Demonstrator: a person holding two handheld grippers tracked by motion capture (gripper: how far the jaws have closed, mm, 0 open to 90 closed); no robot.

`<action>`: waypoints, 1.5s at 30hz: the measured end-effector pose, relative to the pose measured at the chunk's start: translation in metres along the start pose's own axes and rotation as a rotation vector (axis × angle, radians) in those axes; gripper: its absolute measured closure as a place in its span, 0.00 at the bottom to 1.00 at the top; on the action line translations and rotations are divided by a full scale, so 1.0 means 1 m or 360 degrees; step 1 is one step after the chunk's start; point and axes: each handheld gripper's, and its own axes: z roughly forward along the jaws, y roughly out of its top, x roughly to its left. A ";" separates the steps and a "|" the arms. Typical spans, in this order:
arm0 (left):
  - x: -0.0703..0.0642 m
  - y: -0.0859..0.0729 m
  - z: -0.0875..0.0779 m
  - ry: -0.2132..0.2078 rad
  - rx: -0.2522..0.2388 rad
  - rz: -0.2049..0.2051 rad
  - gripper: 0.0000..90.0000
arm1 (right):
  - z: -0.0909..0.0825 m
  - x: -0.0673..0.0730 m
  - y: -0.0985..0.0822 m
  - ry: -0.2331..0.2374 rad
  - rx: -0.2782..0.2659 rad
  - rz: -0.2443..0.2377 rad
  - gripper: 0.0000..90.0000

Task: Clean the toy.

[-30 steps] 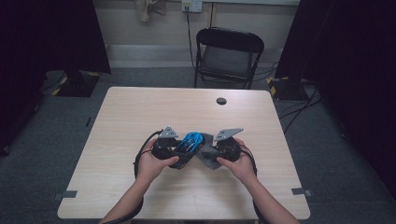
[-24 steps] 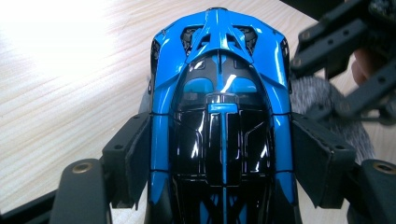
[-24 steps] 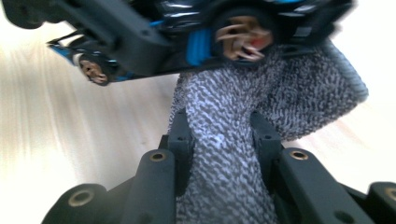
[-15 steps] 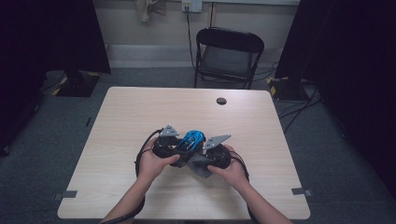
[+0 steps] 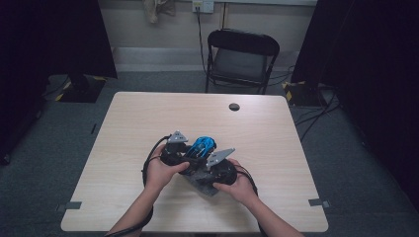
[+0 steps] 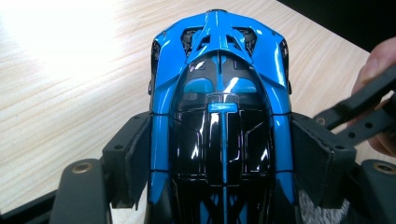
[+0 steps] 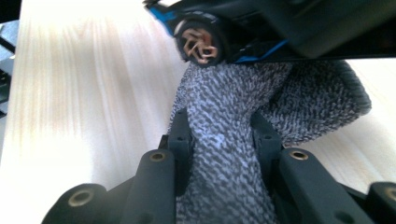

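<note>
Setting: a recording lab or studio room. A pale wood-laminate table (image 5: 148, 118) stands on grey carpet, tape marks beside its near corners. Black curtains hang left and right of it. Behind it, a black folding chair (image 5: 240, 59), wall outlet, trailing cables.

No readable text, label or number shows anywhere.

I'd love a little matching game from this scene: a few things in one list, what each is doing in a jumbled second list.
Things:
1. left tool
2. right tool
3. blue toy car
4. folding chair

States:
A. clamped on grey knitted cloth
B. stands beyond the table
C. gripped by its sides
D. jaws around a glossy body

Pairs: 1-D, 2-A, 3-C, 4-B
</note>
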 end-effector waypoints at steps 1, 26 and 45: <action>0.000 0.000 0.000 0.0000 -0.0002 -0.0001 0.31 | 0.000 0.001 0.000 0.0007 0.0002 -0.0003 0.76; -0.003 -0.005 -0.004 -0.0015 0.0045 0.0043 0.31 | -0.049 -0.050 -0.010 -0.0319 -0.0092 0.0177 0.76; 0.001 -0.004 -0.001 0.0013 0.0035 0.0013 0.31 | -0.012 -0.012 0.002 -0.0139 0.0007 0.0008 0.76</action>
